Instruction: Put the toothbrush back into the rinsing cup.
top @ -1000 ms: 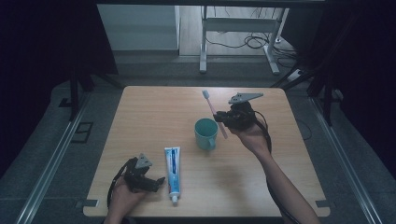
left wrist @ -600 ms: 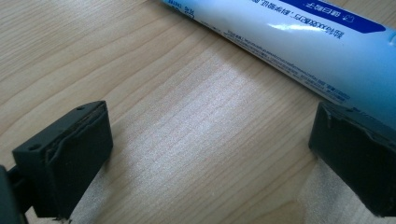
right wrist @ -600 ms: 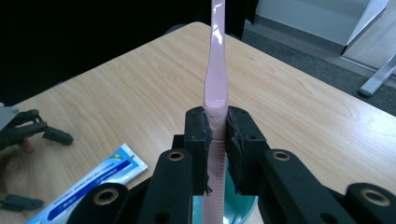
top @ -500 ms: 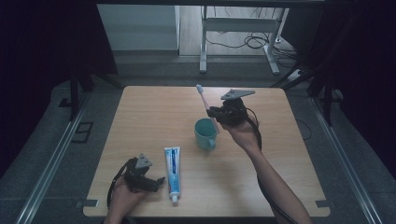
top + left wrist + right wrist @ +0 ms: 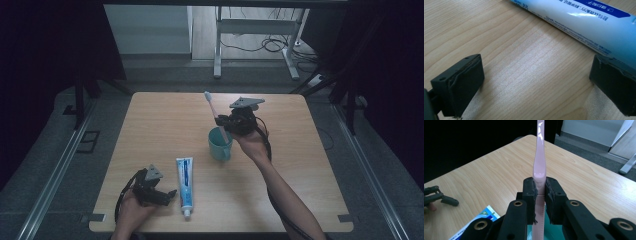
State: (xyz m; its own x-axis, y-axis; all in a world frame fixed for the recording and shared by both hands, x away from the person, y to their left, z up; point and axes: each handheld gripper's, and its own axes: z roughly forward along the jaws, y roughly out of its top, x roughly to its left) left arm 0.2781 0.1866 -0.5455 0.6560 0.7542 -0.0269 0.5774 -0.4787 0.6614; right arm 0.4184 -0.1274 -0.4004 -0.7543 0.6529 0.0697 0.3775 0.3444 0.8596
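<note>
Right gripper [image 5: 539,195] fingers clenched on pink toothbrush [image 5: 215,112], handle seemingly inside teal cup [image 5: 220,145], left gripper [image 5: 159,192] fingers released beside toothpaste tube [image 5: 185,185] on bench [image 5: 160,125]

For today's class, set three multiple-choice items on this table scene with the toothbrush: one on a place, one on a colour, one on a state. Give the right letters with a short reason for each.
1. Where does the toothpaste tube lie?
A. inside the cup
B. flat on the table, beside the left gripper
C. on the floor

2. What colour is the toothbrush handle?
A. pink
B. black
C. yellow

3. How do the jaws of the right gripper stand?
A. wide open over bare wood
B. shut on the toothbrush
C. shut on the cup's rim

Answers:
1 B: in the high view the tube lies flat on the table next to the left gripper.
2 A: the right gripper view shows a pink handle.
3 B: both pads press the handle, above the teal cup.
</note>
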